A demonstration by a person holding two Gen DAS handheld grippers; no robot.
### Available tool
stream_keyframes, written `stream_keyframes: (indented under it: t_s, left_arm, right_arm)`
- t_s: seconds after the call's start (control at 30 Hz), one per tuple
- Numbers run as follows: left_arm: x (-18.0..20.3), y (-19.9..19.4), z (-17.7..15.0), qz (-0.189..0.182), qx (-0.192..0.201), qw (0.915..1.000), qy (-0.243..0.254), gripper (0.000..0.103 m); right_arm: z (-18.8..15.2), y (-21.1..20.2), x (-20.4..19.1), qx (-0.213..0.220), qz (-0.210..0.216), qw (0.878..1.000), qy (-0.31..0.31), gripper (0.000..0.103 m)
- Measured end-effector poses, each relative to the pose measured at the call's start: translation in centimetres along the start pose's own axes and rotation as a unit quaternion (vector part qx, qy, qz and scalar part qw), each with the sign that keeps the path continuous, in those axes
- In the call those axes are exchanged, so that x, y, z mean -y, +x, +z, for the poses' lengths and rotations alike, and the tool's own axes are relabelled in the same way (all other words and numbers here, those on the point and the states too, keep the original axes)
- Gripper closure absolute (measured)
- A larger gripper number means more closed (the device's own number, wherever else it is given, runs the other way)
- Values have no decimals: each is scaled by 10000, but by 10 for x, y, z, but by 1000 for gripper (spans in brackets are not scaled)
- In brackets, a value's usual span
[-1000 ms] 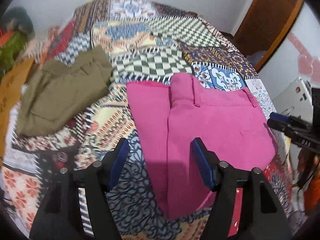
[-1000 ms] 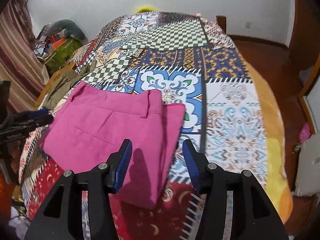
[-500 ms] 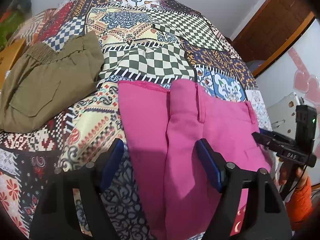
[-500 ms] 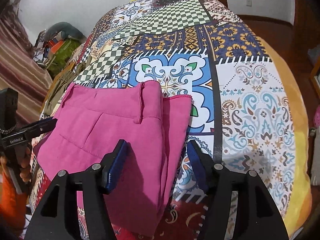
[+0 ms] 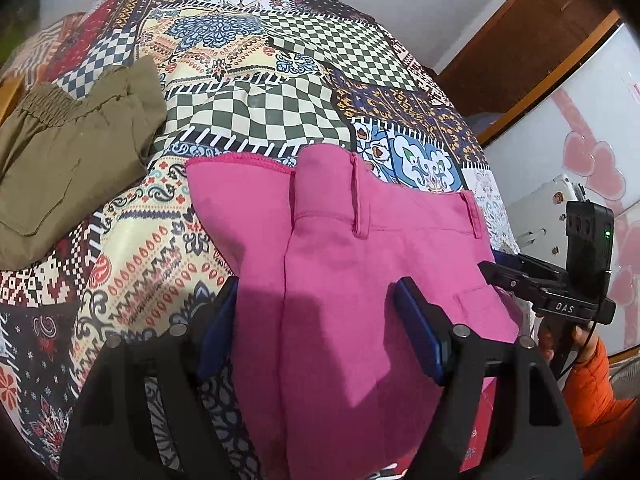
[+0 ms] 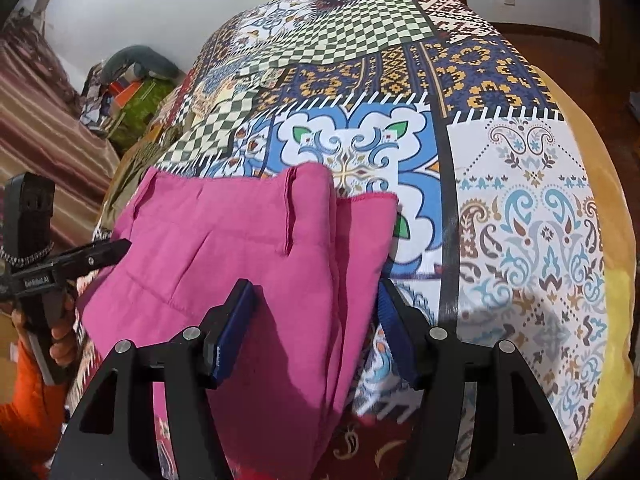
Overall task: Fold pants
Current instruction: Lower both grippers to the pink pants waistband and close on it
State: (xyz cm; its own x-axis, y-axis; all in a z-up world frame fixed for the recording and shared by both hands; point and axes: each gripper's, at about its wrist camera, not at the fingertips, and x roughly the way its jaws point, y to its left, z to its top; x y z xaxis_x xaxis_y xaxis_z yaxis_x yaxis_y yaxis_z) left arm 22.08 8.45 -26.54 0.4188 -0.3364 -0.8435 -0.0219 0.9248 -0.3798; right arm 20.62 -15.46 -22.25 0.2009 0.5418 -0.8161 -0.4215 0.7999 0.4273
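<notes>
Pink pants point(image 5: 344, 264) lie folded on a patchwork bedspread point(image 5: 256, 92), waistband away from me, one leg layer sticking out at the side. My left gripper point(image 5: 316, 324) is open, its jaws straddling the near part of the pants just above the cloth. My right gripper point(image 6: 316, 328) is open too, straddling the pants point(image 6: 240, 248) at their other side edge. Each gripper shows in the other's view: the right one point(image 5: 516, 276) at the pants' right edge, the left one point(image 6: 100, 252) at their left edge.
Folded olive pants point(image 5: 68, 152) lie on the bed left of the pink ones. A pile of clutter point(image 6: 128, 92) and a striped curtain point(image 6: 44, 128) stand beyond the bed's left side. A wooden door point(image 5: 520, 48) and white wardrobe point(image 5: 580, 132) are on the right.
Both grippers have moved forward and down toward the pink pants, which now fill more of each view. Both stay open. The pants have not moved.
</notes>
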Motion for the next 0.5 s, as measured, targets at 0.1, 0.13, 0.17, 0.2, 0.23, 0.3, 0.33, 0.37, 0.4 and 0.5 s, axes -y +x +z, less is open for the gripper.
stream_keyframes:
  t_s: [0.1, 0.13, 0.17, 0.2, 0.23, 0.3, 0.33, 0.37, 0.4, 0.5]
  left_arm:
    - [1, 0, 0, 59, 13, 10000, -37, 28]
    - [2, 1, 1, 62, 8, 10000, -27, 34]
    - [3, 1, 2, -7, -16, 10000, -27, 37]
    - [3, 2, 3, -40, -31, 10000, -47, 40]
    - [4, 3, 4, -77, -42, 9999, -78, 45]
    - [5, 3, 6, -118, -52, 9999, -70, 49]
    - [6, 3, 7, -108, -39, 9999, -57, 51]
    - [8, 3, 8, -79, -21, 10000, -34, 52]
    - [9, 3, 8, -48, -1, 10000, -18, 56]
    - [15, 0, 10, 287, 114, 9993, 187, 75]
  right_arm:
    - [-5, -3, 1, 14, 20, 10000, 15, 44]
    - [-6, -3, 1, 27, 19, 10000, 30, 44]
    - [-6, -3, 1, 37, 21, 10000, 52, 44]
    - [-6, -3, 1, 43, 40, 10000, 63, 46]
    - [-5, -2, 0, 42, 75, 9999, 55, 52]
    - [-2, -1, -3, 66, 88, 9999, 34, 57]
    - [-1, 0, -6, 79, 56, 10000, -17, 60]
    - [1, 0, -8, 111, 16, 9999, -71, 63]
    - [2, 1, -10, 142, -43, 9998, -119, 64]
    - [6, 0, -11, 245, -134, 9995, -166, 74]
